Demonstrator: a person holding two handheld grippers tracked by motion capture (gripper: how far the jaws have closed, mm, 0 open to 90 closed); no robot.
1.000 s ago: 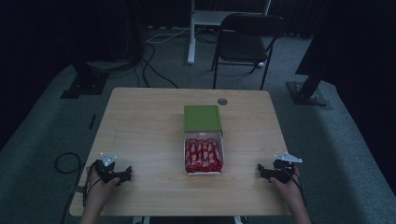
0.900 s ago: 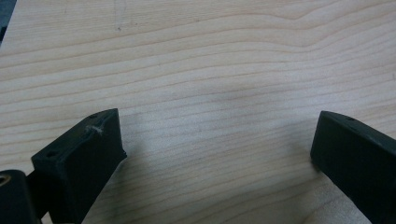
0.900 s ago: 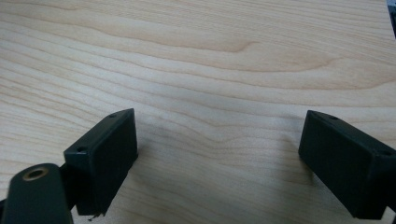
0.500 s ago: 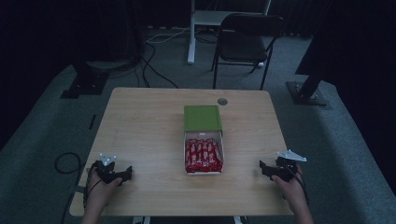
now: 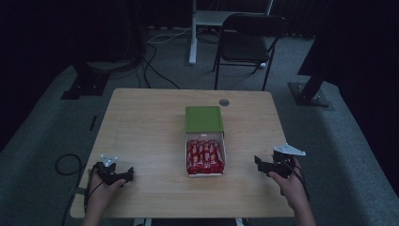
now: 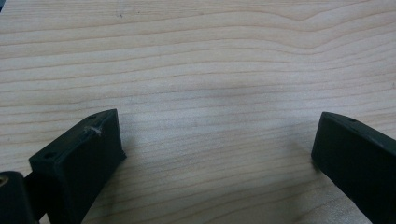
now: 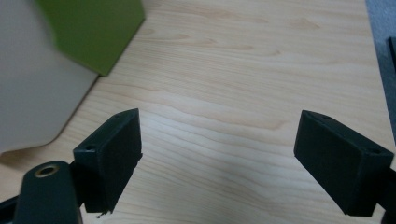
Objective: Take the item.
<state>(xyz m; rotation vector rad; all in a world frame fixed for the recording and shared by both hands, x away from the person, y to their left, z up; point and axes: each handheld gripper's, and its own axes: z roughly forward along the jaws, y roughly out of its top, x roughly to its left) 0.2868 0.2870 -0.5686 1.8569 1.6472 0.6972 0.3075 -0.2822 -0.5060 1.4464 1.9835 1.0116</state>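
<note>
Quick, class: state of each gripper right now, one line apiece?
Left gripper: open, holding nothing, fingers spread over bare table.
Right gripper: open, holding nothing, beside the box.

Red packets (image 5: 205, 157) in the white tray (image 5: 223, 155): print too small to read, count uncertain. In the right gripper view, the tray wall (image 7: 32, 88) is blurred and cut by the left edge; the green lid (image 7: 95, 28) is cut off at the top.
</note>
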